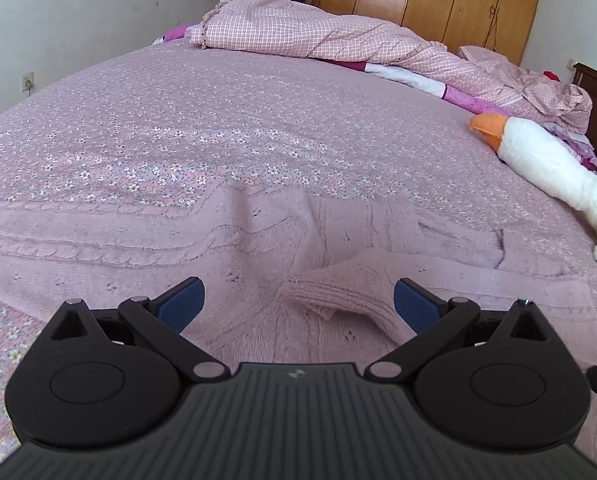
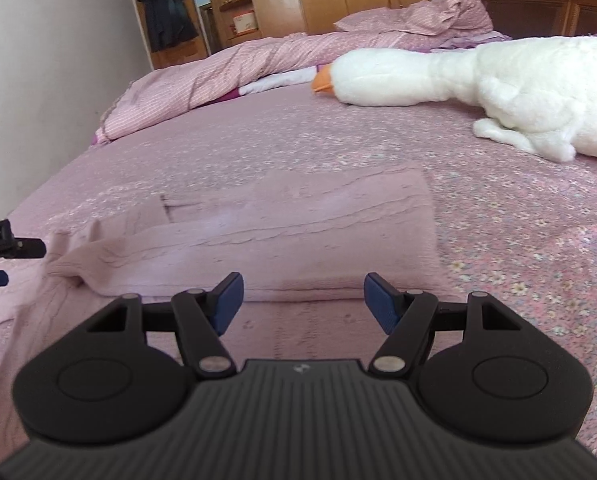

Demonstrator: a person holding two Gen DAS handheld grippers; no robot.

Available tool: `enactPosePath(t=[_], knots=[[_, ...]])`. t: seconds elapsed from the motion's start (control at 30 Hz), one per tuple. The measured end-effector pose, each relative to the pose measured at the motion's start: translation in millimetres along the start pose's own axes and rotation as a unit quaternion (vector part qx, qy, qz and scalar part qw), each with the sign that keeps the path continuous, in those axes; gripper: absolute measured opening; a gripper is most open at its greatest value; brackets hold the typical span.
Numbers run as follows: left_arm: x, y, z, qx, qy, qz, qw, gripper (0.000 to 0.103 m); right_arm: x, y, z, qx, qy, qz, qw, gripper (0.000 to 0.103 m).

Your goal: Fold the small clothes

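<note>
Bed (image 1: 226,120): largest item I see, covered by a pink flowered spread that fills both views.

Wardrobe (image 1: 470,0): light wood, standing beyond the far end of the bed.

Quilt (image 1: 298,28): pink checked, bunched along the far side of the bed.

Plush goose (image 2: 478,80): white with an orange beak, lying on the spread, well apart from the garment and on my right-hand side.

Sweater (image 1: 146,240): the task's thing, a pink cable-knit piece lying on the near part of the bed directly ahead of both tools. In my right view it shows as a flat folded panel (image 2: 318,232). In my left view a ribbed cuff (image 1: 334,292) lies doubled back over the body of the knit, between the blue pads.

Left tongs (image 1: 298,300): spread wide, gripping nothing, low over the sweater with the cuff between the fingers; whether the pads touch the knit I cannot tell.

Right tongs (image 2: 302,300): also spread wide and empty, hovering at the near edge of the folded panel. The left tool's tip shows at my right view's left border.
</note>
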State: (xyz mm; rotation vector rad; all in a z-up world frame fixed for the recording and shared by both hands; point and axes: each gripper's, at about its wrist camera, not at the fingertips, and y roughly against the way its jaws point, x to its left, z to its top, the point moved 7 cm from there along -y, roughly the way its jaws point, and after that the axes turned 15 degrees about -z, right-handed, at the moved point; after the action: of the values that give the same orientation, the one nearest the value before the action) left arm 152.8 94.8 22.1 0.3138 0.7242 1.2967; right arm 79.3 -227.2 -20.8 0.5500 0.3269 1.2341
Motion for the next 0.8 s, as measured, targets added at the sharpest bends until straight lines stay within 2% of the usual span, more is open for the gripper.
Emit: enactPosePath(t=[0.2, 0.3, 0.4, 0.5, 0.57, 0.63, 0.7, 0.77, 0.8], knots=[[2, -34, -6, 0.025, 0.012, -0.014, 0.9995, 0.103, -13, -11, -11, 0.01, 0.001, -0.023, 1.0, 0.07], [3, -47, -12, 0.043, 0.026, -0.01, 0.9987, 0.103, -18, -14, -16, 0.014, 0.0, -0.029, 0.999, 0.07], [3, -44, -19, 0.043, 0.079, -0.049, 0.9947, 0.103, -21, -16, -20, 0.016, 0.001, -0.029, 0.999, 0.068], [-1, -34, -25, 0.029, 0.138, -0.094, 0.9856, 0.103, -21, -19, -24, 0.015, 0.005, -0.03, 0.999, 0.068], [-7, -38, -23, 0.025, 0.14, -0.116, 0.9831, 0.103, -20, -20, -25, 0.013, 0.009, -0.032, 0.999, 0.069], [-8, -48, -18, 0.017, 0.135, -0.104, 0.9852, 0.103, -18, -21, -25, 0.011, 0.013, -0.032, 0.999, 0.07], [-3, -63, -13, 0.007, 0.153, -0.096, 0.9835, 0.103, -18, -20, -25, 0.01, 0.011, -0.032, 0.999, 0.07], [4, -72, -5, -0.008, 0.168, -0.089, 0.9817, 0.088, -19, -19, -24, 0.011, 0.007, -0.03, 0.999, 0.069], [5, -73, -1, -0.017, 0.167, -0.088, 0.982, 0.072, -21, -19, -24, 0.012, 0.004, -0.028, 1.0, 0.068]])
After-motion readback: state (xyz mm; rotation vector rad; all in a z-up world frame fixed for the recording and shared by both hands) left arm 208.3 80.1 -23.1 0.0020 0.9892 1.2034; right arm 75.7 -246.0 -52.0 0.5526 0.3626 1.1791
